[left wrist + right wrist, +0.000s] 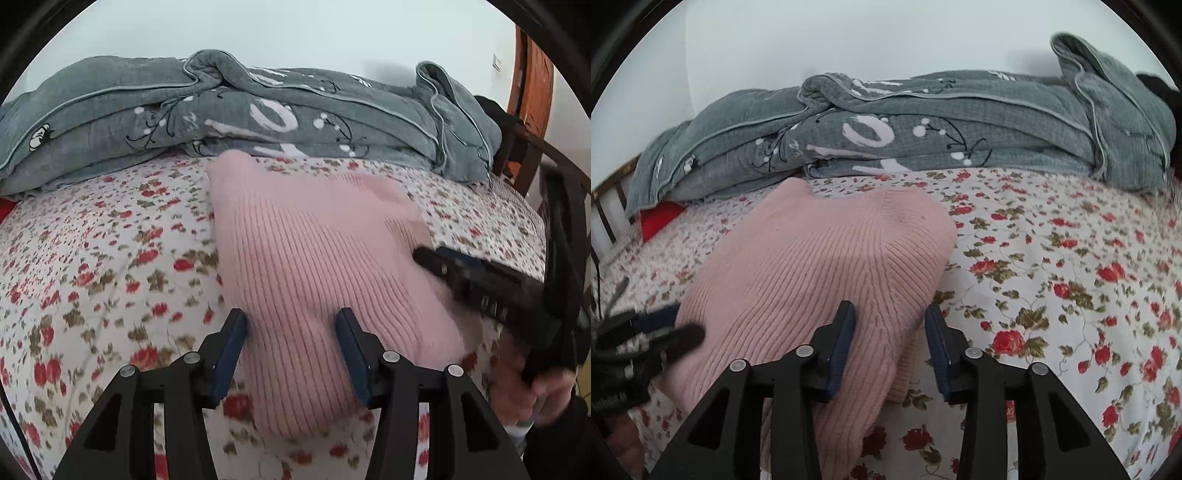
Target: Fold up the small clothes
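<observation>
One pink ribbed knit garment (314, 266) lies folded on the floral bedsheet (92, 266), near the bed's front edge. Two grippers are present: the left gripper (291, 325) stands with jaws parted, knit between them, pads not pressing; the right gripper (890, 317) likewise — jaws apart over the garment's right edge. One rumpled grey quilt (960, 122) lies along the far side.

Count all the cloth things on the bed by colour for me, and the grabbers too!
Pink: 1, the sweater
Grey: 1, the quilt
Flowery white: 1, the bedsheet
Red: 1, a cloth peeking from under the quilt
Black grabbers: 2, the left gripper and the right gripper
Total: 6
</observation>
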Tool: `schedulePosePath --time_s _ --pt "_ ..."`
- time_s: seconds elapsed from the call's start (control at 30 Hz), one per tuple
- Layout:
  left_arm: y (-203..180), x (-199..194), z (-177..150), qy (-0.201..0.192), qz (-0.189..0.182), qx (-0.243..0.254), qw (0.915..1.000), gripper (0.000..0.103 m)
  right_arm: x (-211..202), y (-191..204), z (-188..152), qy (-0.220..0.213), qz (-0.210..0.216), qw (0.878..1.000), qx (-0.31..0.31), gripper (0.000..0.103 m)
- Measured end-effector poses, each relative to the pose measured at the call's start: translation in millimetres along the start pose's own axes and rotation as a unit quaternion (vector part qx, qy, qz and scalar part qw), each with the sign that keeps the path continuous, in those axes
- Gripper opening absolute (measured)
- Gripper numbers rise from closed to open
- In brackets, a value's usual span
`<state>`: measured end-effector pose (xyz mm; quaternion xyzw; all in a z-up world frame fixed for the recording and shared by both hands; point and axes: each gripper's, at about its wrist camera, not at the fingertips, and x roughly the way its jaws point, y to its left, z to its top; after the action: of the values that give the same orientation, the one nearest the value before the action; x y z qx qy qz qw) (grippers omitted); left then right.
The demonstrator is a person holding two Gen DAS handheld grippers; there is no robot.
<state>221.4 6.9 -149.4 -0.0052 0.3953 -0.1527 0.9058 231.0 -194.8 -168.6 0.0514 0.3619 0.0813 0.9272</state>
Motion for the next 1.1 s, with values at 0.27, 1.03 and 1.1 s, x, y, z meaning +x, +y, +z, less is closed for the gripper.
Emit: schedulePosePath --time_s 0.27,1.03,1.1 --pt "12 -20 7 -0.028 -0.042 -0.033 0.9982 0.049 -43 23 -6 -0.052 0.040 0.997 -0.038 0.040" --pt "28 92 122 0.010 -0.007 0.021 0.9997 0.051 63 -20 71 0.013 0.034 0.999 -0.013 0.015" --pt "26 119 109 0.031 0.011 0.023 0.9992 0.049 80 -28 66 0.041 0.044 0.998 0.001 0.015"
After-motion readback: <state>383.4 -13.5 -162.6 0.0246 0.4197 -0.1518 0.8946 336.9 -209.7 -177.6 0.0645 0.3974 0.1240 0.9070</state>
